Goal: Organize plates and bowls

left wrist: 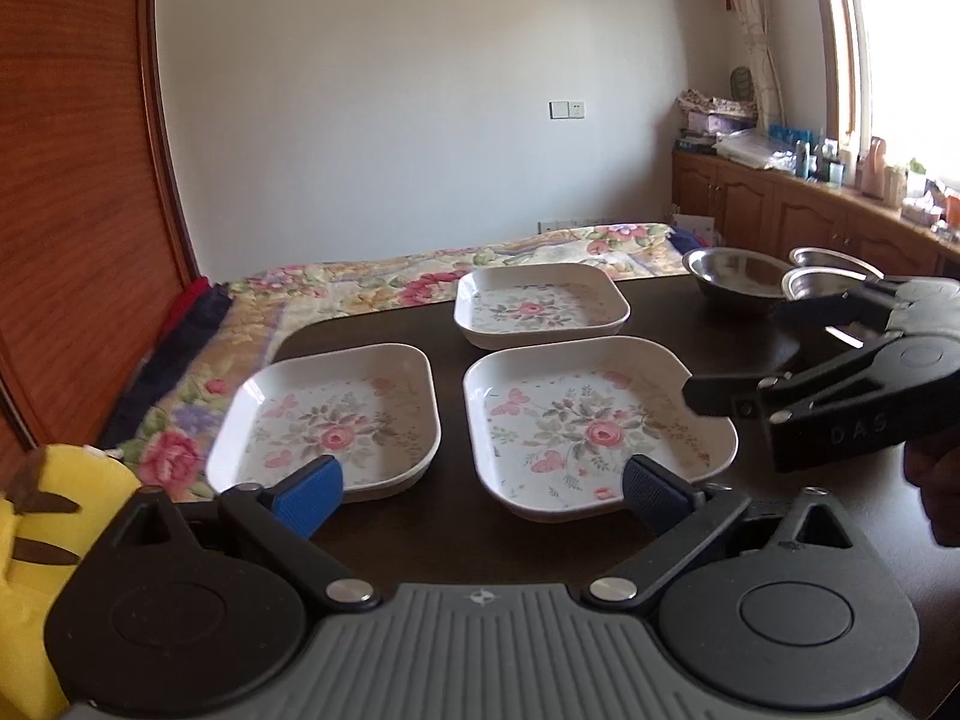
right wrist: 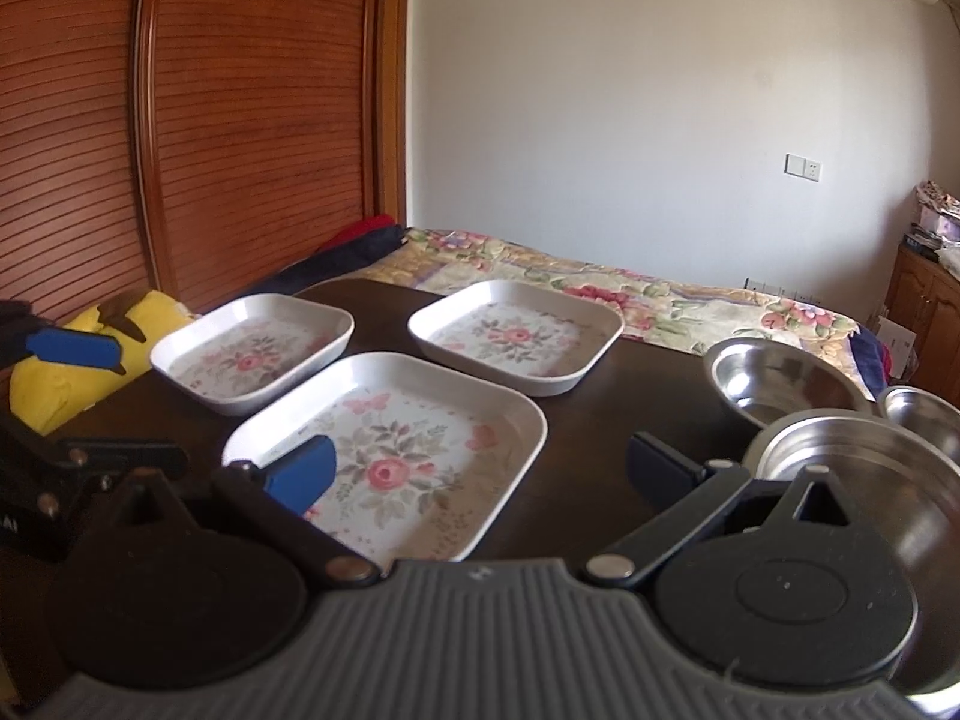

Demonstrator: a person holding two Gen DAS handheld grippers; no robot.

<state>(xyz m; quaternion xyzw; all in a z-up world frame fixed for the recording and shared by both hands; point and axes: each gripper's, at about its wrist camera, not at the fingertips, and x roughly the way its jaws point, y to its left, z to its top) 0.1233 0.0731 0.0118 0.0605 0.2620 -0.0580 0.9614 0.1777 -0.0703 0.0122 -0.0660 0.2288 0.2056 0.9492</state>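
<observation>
Three white square plates with pink flower prints lie on a dark table (left wrist: 450,546): one at the left (left wrist: 324,414), one at the right front (left wrist: 594,426) and one behind it (left wrist: 540,306). Three steel bowls cluster at the table's far right; the biggest is (left wrist: 738,276). My left gripper (left wrist: 480,492) is open, low over the front edge between the two near plates. My right gripper (left wrist: 735,354) is open beside the right front plate's right rim. In the right wrist view it (right wrist: 480,474) spans that plate's (right wrist: 390,462) right half, with a steel bowl (right wrist: 858,468) at its right finger.
A yellow plush toy (left wrist: 36,540) sits at the table's left corner. Behind the table is a bed with a floral quilt (left wrist: 372,288). A slatted wooden wardrobe (right wrist: 240,120) stands at the left, and cluttered wooden cabinets (left wrist: 810,210) run under the window at the right.
</observation>
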